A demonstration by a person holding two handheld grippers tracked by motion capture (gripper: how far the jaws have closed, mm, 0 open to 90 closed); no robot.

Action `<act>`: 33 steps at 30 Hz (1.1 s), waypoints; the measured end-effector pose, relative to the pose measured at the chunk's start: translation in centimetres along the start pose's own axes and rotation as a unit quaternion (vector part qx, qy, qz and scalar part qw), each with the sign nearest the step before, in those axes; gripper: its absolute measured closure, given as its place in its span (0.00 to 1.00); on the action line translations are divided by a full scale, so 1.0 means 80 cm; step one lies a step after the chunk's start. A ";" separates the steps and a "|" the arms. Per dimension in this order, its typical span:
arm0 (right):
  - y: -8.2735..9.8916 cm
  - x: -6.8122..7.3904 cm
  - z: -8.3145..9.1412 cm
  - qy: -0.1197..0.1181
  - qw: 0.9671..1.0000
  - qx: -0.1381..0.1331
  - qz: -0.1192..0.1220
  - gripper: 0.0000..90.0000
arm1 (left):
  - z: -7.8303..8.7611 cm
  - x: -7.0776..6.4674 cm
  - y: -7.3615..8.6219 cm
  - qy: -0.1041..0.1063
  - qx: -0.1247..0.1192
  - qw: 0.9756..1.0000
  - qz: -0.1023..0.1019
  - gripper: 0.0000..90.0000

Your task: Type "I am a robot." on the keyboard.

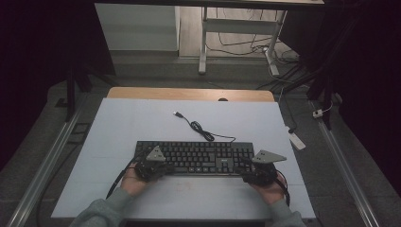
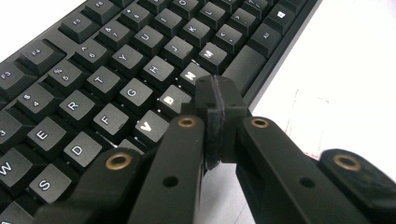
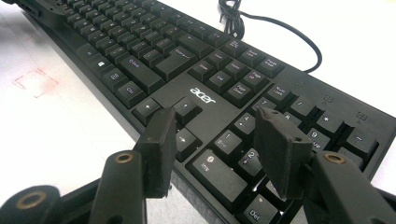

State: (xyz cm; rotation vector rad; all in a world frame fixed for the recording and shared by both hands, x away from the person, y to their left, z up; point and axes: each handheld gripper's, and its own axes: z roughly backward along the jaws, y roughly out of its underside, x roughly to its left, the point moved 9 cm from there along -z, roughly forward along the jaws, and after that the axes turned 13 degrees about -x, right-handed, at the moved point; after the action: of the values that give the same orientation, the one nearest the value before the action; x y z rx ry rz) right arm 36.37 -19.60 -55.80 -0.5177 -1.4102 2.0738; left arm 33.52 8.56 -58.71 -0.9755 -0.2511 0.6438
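Keyboard (image 1: 194,158) lies at frame centre on the white table (image 1: 142,127). Left gripper (image 2: 219,116) at its lower-left edge, jaws pressed together, holding nothing. Right gripper (image 3: 215,149) at lower right, jaws apart above the number pad.

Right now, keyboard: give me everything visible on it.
The keyboard is black, full-size, seemingly plastic, with white legends, numpad and an acer logo. It lies flat on the white table, long side toward the person. Its black cable trails away, plug loose. The left gripper, shut, is over the B key; the right gripper, open, straddles the near-right edge.
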 end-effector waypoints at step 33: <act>-0.003 0.000 0.002 0.001 1.000 -0.006 -0.001 0.55 | 0.056 0.046 -0.018 -0.050 -0.080 0.993 0.076 0.46</act>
State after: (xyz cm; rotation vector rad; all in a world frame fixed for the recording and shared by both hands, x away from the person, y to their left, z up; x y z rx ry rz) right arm 36.37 -19.66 -55.56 -0.5235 -1.4230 2.0631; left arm 34.85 13.30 -55.31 -1.1247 -0.3230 0.8218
